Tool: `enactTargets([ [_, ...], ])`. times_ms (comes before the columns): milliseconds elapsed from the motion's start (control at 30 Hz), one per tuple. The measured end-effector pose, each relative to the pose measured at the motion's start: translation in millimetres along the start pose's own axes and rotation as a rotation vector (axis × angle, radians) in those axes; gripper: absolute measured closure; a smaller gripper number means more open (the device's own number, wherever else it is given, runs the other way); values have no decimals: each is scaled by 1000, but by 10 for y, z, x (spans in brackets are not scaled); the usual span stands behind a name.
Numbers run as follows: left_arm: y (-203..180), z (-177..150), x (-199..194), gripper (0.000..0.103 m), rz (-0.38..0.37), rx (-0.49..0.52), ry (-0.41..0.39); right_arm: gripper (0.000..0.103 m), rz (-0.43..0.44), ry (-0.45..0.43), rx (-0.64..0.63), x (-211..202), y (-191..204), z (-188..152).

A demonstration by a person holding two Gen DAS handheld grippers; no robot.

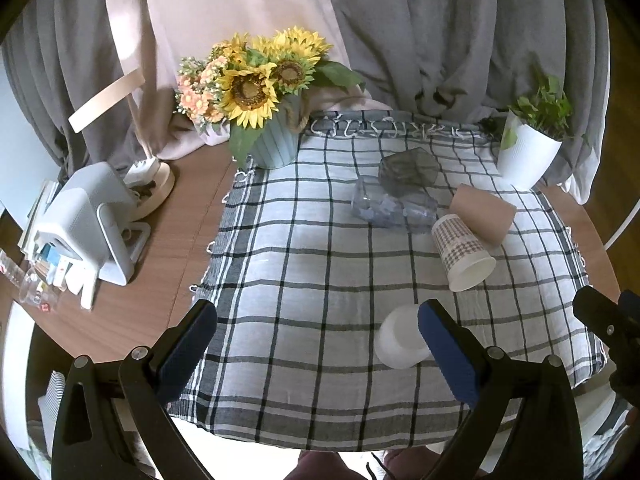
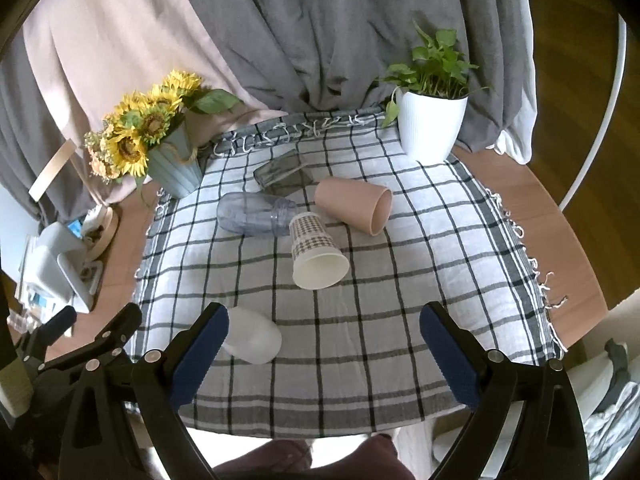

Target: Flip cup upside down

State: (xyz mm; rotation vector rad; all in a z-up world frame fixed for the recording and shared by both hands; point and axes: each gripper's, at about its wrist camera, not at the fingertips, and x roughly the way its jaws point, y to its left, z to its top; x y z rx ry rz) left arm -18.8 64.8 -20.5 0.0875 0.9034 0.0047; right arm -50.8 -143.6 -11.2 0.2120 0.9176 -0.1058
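While both grippers are hovering spread and empty | left gripper [image 1: 318, 346]; right gripper [image 2: 324, 350] | white cup [image 1: 400, 338] is lying beside left's right finger | cloth [image 1: 320, 272].

left wrist: near edge, looks down toward 12 o'clock over checked cloth [image 1: 304, 264] | right wrist: same edge, further right | shared: cloth, patterned paper cup [image 1: 462, 252] [image 2: 316, 252], sunflower pot [image 1: 276, 144] [image 2: 176, 172]

Home: tablecloth [image 1: 320, 272], sunflowers [image 1: 256, 80], curtains [image 1: 420, 32]
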Motion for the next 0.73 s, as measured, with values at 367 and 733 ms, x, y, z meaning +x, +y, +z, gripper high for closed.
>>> enactTargets([
  [367,53,26,5,0,-3,-13,-2,6,0,-6,-6,-15,47,-14],
  [733,62,10,32,0,3,-29,9,6,4,14,-10,8,75,-3],
])
